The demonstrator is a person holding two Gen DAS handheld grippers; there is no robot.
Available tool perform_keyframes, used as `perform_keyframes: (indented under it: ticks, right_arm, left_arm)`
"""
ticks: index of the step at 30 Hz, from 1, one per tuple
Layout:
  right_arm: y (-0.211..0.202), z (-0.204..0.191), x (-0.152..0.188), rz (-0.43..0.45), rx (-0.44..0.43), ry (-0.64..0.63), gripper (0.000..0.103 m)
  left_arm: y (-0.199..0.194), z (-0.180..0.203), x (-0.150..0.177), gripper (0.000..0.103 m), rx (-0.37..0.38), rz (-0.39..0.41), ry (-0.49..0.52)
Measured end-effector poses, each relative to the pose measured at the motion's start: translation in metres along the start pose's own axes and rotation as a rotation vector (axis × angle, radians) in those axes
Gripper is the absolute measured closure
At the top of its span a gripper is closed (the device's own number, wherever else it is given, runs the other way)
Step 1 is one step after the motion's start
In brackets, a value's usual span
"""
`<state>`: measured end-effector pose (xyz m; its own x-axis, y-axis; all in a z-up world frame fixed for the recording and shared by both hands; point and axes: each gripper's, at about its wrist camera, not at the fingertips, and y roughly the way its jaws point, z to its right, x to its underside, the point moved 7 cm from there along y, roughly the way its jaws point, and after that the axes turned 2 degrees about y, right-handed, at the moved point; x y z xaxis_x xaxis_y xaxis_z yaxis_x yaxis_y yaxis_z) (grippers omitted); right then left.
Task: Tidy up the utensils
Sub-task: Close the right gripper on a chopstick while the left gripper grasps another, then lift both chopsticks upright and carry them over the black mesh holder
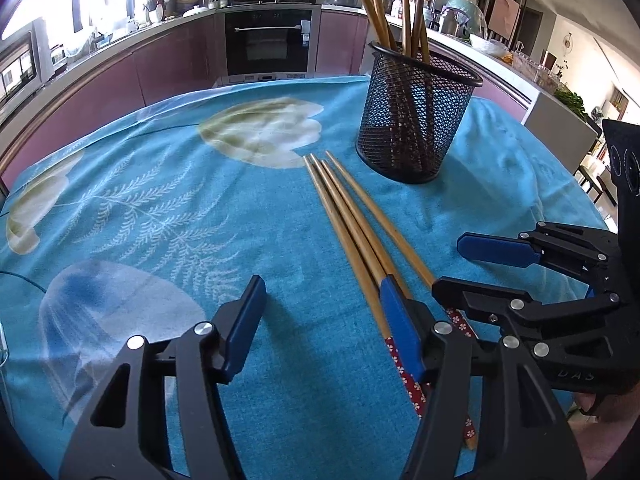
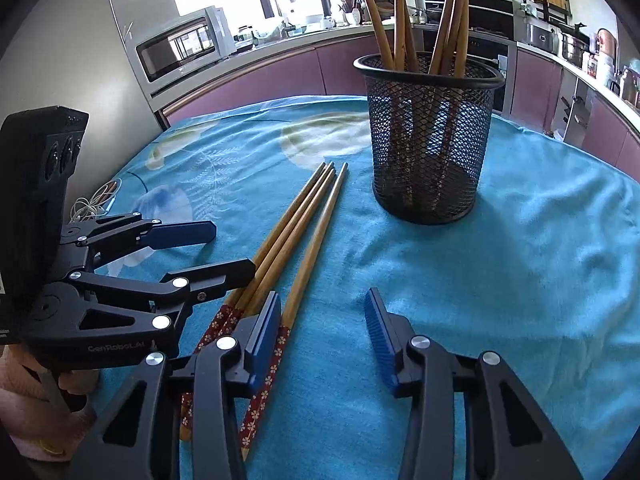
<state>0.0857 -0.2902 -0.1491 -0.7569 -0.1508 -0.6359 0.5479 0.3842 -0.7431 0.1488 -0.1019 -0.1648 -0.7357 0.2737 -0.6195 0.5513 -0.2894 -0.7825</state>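
A kitchen surface (image 1: 160, 208) draped in a blue leaf-print cloth. A black mesh holder (image 2: 430, 140) stands on it with several chopsticks upright inside. Just in front of the holder, four loose chopsticks (image 2: 296, 232) lie side by side, probably waiting to join them. The left claw (image 1: 324, 328) and right claw (image 2: 322, 334) hover over their patterned ends, both partly open, gripping nothing.
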Motion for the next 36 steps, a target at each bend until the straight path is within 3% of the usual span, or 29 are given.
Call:
perform_keyframes:
  ticks: [6, 14, 22, 28, 36]
  right_arm:
    - [0.0, 0.0, 0.0, 0.0, 0.003, -0.003, 0.062]
    - [0.007, -0.003, -0.007, -0.005, 0.027, -0.026, 0.062]
    - [0.02, -0.005, -0.019, -0.019, 0.034, -0.043, 0.078]
    - [0.025, -0.004, -0.024, -0.029, 0.015, -0.021, 0.093]
    - [0.022, 0.003, -0.024, -0.025, -0.022, 0.04, 0.097]
  left_arm:
    - [-0.001, -0.004, 0.002, 0.058, -0.023, -0.01, 0.011]
    - [0.0, -0.005, -0.002, 0.062, -0.021, -0.011, 0.002]
    - [0.012, -0.007, -0.015, 0.073, -0.021, -0.018, 0.005]
    - [0.019, -0.008, -0.023, 0.086, -0.02, -0.021, -0.005]
    - [0.019, -0.009, -0.022, 0.095, -0.009, -0.015, -0.046]
